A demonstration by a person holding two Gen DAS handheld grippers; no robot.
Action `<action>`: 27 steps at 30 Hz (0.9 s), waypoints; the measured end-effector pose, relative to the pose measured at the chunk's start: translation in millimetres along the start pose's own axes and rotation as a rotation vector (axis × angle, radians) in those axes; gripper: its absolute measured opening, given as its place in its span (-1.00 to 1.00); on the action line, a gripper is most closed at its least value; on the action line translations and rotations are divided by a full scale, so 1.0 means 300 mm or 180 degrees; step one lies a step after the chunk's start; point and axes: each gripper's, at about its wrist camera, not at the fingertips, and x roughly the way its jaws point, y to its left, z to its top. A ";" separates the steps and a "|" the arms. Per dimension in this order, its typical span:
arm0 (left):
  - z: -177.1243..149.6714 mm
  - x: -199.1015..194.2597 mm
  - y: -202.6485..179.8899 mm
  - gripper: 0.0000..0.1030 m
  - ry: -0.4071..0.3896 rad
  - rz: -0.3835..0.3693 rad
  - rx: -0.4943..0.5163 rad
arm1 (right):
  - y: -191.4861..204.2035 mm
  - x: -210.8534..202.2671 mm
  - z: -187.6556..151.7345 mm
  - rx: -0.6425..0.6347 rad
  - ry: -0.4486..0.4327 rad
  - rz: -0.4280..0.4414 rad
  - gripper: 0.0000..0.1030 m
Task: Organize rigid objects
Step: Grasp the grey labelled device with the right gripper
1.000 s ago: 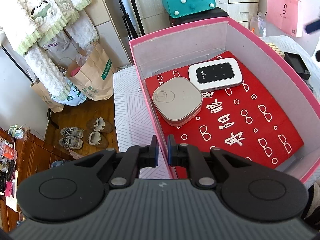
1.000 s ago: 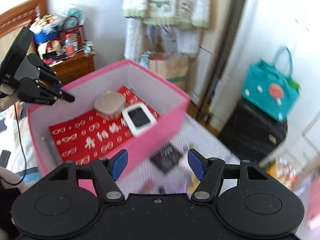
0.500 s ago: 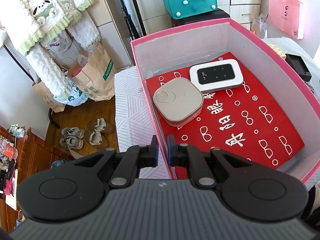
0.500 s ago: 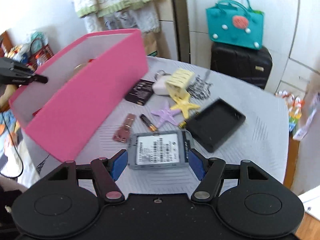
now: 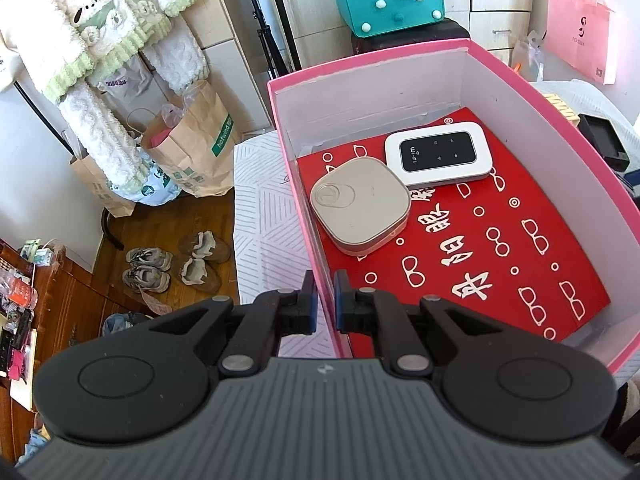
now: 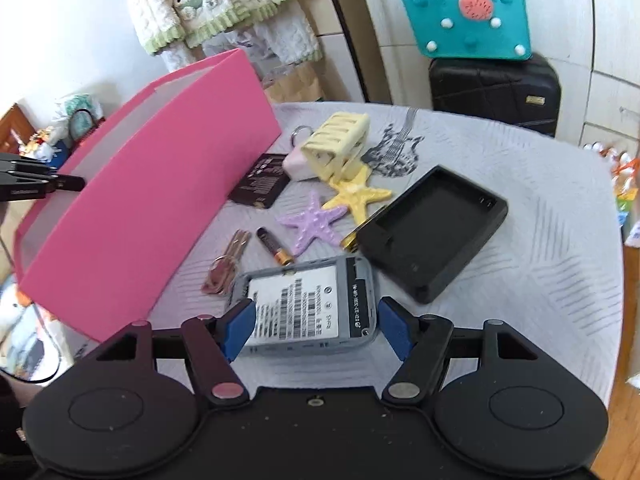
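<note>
My left gripper is shut on the near wall of the pink box, one finger on each side of it. In the box, on a red printed sheet, lie a beige square device and a white wifi router. In the right wrist view the pink box stands at the left. My right gripper is open low over the table, and a grey device with a barcode label lies flat between its blue pads.
On the white tablecloth beyond the grey device lie a black tray, a purple starfish, a yellow starfish, a yellow clip, a battery, keys and a black battery pack. A black suitcase stands behind.
My right gripper swung away from above the box and came down to the table, where it now straddles the grey device. The left gripper kept its hold on the box wall.
</note>
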 end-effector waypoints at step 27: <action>-0.002 -0.001 0.008 -0.86 -0.0008 -0.0036 -0.0095 | 0.244 0.057 -0.007 -0.1721 0.0155 0.0059 0.56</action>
